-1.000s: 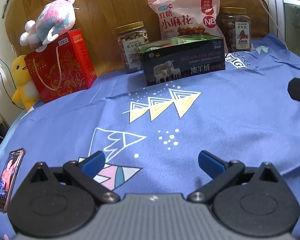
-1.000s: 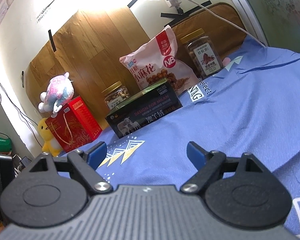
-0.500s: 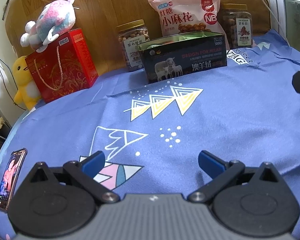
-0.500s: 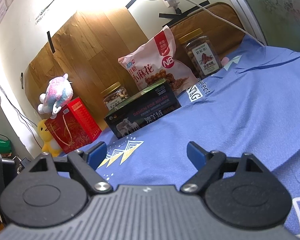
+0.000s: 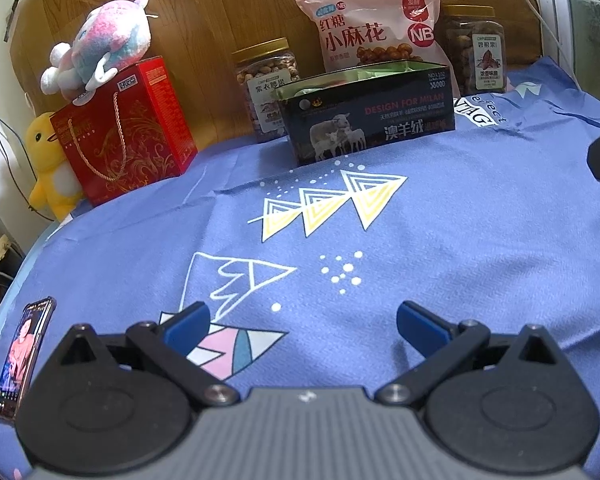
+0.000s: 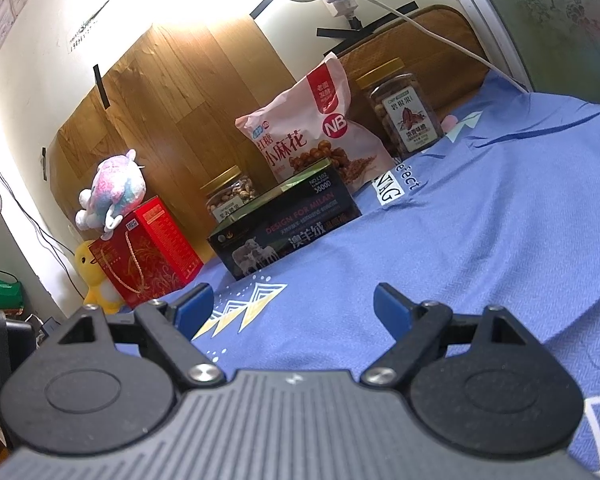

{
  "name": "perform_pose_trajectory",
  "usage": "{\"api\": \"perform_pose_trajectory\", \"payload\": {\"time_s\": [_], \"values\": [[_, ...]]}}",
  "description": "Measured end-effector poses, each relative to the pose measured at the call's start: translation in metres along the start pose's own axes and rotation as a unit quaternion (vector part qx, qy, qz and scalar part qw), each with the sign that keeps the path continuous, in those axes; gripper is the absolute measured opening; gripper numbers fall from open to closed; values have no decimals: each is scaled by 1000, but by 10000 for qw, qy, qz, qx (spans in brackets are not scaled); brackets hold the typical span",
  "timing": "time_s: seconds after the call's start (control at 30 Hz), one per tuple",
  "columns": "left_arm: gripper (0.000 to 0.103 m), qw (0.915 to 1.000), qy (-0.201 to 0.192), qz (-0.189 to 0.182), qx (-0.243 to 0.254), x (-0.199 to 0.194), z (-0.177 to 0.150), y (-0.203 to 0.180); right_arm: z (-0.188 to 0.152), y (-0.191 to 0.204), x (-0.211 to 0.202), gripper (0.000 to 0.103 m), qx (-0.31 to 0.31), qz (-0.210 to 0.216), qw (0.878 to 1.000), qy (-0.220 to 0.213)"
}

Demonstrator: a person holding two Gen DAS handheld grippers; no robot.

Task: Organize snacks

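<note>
Left tool (image 5: 303, 320) and right tool (image 6: 293, 304), both spread wide and empty, over the blue-clothed table (image 5: 460, 240); snack bag (image 5: 374, 28) and two jars behind the dark box (image 5: 370, 118).

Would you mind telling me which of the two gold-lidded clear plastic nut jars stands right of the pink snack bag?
The gold-lidded clear jar with the pecan label, right of the pink snack bag; the other jar stands left, partly behind the dark open box.
</note>
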State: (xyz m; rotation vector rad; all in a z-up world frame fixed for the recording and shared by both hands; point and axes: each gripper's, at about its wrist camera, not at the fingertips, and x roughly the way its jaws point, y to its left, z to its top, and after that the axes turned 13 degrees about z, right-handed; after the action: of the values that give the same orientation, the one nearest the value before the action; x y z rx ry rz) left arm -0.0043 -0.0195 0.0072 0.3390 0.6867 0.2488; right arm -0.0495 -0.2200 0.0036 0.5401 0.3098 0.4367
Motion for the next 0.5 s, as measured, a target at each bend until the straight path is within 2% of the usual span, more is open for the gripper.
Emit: {"api": "perform_pose_trajectory", "payload": {"time_s": [0.5], "values": [[103, 10000, 14, -27, 18, -2, 0, -3, 0, -1, -1, 89, 13, -5, 10000, -15]]}}
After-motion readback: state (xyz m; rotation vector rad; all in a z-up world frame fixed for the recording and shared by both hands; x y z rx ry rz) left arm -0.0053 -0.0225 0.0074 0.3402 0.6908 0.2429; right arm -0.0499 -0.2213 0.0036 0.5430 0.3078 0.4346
